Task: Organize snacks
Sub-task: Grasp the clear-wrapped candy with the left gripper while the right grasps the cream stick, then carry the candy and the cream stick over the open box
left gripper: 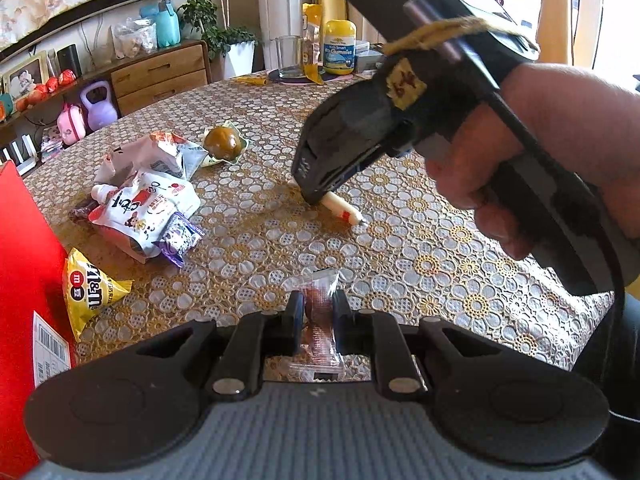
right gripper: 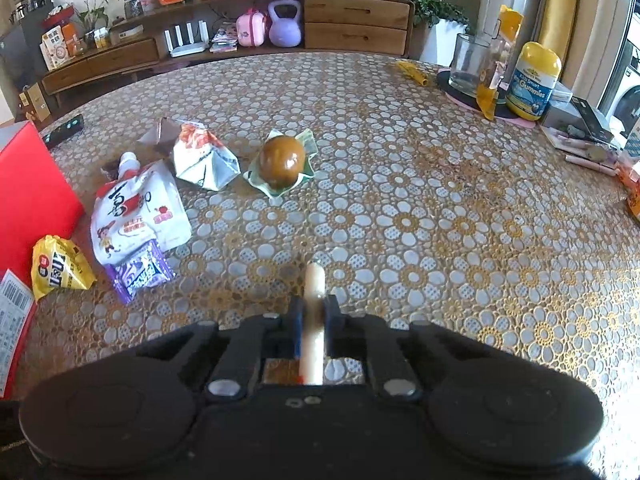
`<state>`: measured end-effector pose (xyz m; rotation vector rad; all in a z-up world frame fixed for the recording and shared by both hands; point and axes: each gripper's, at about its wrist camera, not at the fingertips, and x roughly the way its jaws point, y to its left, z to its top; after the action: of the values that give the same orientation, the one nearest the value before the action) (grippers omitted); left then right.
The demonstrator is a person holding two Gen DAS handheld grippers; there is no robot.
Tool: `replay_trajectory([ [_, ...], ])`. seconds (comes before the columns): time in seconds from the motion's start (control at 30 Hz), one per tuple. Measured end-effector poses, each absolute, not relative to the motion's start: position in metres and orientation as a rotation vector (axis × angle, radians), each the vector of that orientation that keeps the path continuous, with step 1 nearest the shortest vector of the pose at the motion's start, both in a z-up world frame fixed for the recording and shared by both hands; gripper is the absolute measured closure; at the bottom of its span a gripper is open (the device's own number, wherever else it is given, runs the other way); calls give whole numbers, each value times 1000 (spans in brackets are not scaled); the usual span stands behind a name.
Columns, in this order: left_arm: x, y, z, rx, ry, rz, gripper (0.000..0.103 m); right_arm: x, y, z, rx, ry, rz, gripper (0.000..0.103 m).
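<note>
My left gripper (left gripper: 318, 308) is shut on a small clear-wrapped brown snack (left gripper: 319, 320), held just above the table. My right gripper (right gripper: 313, 320) is shut on a pale sausage stick (right gripper: 313, 320); in the left wrist view the right gripper (left gripper: 316, 196) holds the stick (left gripper: 344, 210) down at the tablecloth. To the left lie a white pouch (left gripper: 144, 208) (right gripper: 136, 208), a purple packet (left gripper: 180, 236) (right gripper: 140, 272), a yellow M&M's bag (left gripper: 90, 288) (right gripper: 58, 268), a crumpled wrapper (left gripper: 156, 152) (right gripper: 202, 156) and a wrapped brown egg (left gripper: 223, 142) (right gripper: 281, 160).
A red box (left gripper: 24, 260) (right gripper: 28, 192) stands at the left table edge. At the far side stand a glass (right gripper: 470, 66), a yellow-lidded gummies bottle (right gripper: 534, 80) and small boxes (right gripper: 580, 120). A remote (right gripper: 64, 130) lies at far left. A sideboard (right gripper: 356, 20) stands behind.
</note>
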<state>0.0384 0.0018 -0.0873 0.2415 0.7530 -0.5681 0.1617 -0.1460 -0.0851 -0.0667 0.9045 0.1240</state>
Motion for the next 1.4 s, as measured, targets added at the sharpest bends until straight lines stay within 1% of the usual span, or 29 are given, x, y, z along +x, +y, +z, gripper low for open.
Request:
replay_trajectory([
  [0.27,37,6,-74,243,727,-551,89,150,-148,-64,-54,861,155,95],
  [0.63,29,27,-35,257,659,-486,89,122,-130,-19,-59,777,222,95],
  [1.1,18,89,22,239,577,-413,89,85,-75,35,-85,668,338,95],
  [1.4,19,140,41,240,568,-341,89,73,-27,49,-104,646,414,95],
])
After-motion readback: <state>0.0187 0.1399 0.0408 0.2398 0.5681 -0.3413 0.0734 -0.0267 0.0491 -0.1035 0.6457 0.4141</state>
